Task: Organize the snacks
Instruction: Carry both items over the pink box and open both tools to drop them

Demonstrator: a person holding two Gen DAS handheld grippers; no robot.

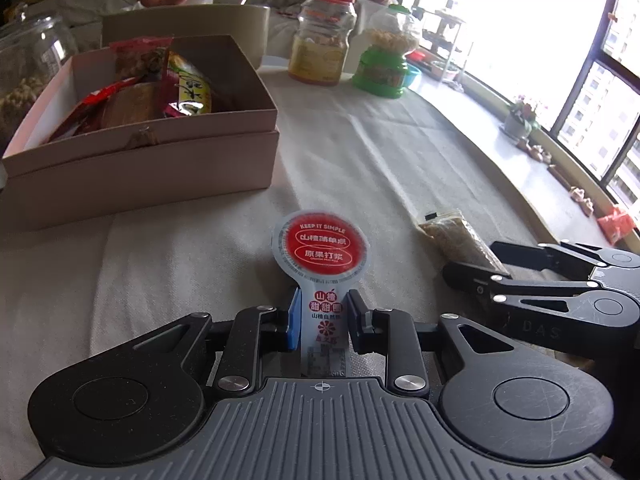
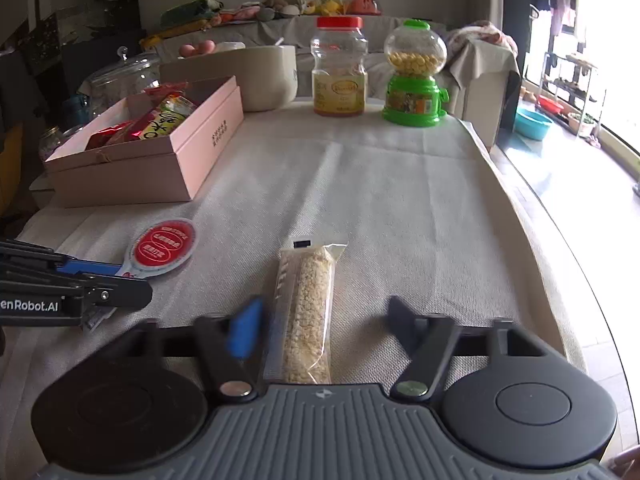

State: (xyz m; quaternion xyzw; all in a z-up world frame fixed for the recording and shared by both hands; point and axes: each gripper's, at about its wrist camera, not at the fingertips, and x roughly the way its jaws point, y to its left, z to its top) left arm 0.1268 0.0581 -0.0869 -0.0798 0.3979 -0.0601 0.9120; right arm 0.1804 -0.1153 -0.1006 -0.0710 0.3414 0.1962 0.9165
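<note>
snack bar (image 2: 306, 312) between open right tool (image 2: 324, 322) jaws, unpressed.

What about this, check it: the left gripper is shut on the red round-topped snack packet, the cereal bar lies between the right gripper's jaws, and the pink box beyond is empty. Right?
One thing is wrong: the pink box is not empty; both wrist views show snack packets inside it. The rest stands: the left gripper is shut on the red round-topped snack packet, and the cereal bar lies between the right gripper's jaws.
</note>
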